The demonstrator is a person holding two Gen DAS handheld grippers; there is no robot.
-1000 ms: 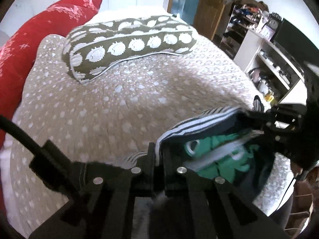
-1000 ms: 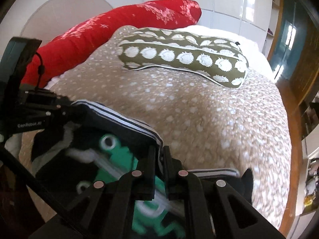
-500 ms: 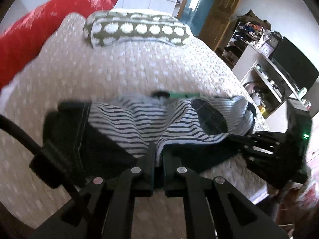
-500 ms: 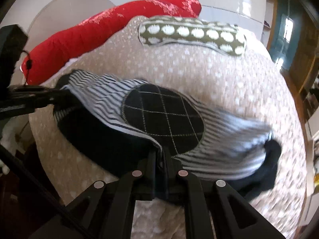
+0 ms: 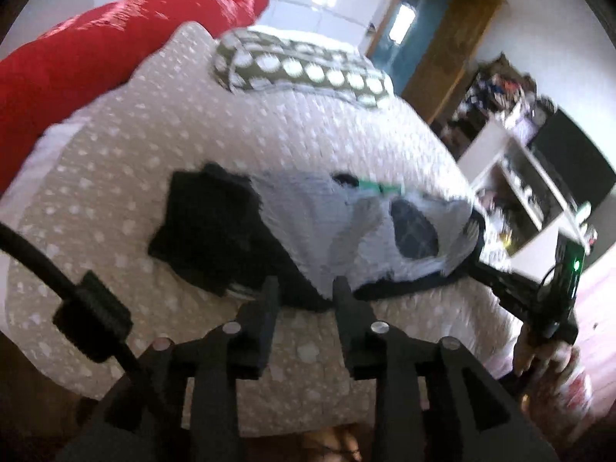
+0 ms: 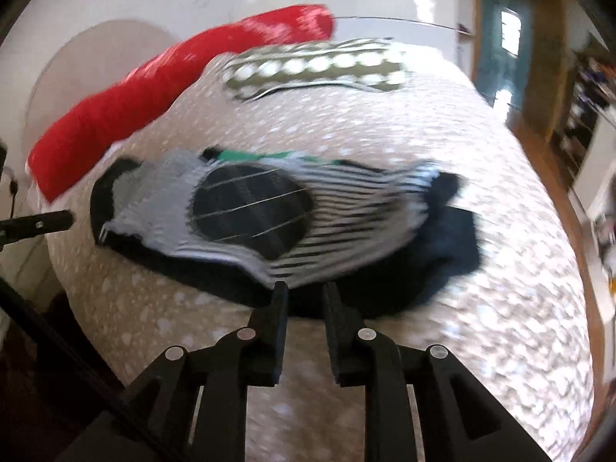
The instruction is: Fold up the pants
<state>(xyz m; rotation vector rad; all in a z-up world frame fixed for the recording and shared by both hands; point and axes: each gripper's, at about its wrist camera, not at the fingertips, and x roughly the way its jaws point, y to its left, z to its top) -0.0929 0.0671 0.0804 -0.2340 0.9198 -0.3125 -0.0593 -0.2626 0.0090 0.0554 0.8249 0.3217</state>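
Pants point(image 6: 269, 227) lie flat on the bed point(image 6: 481, 346), right in front of both sets of jaws. The left gripper point(image 5: 306, 292) has its jaws spread apart and holds nothing. The right gripper point(image 6: 304, 300) is the same, spread and empty. Past the jaws, the pants show stripes, a dark checked patch and a bit of green at the far edge. Farther off sit a spotted pillow point(image 6: 319, 67) and a red pillow point(image 6: 161, 88). The fold could slide apart, because nothing pins it down. No words can be read; it is all too blurry.
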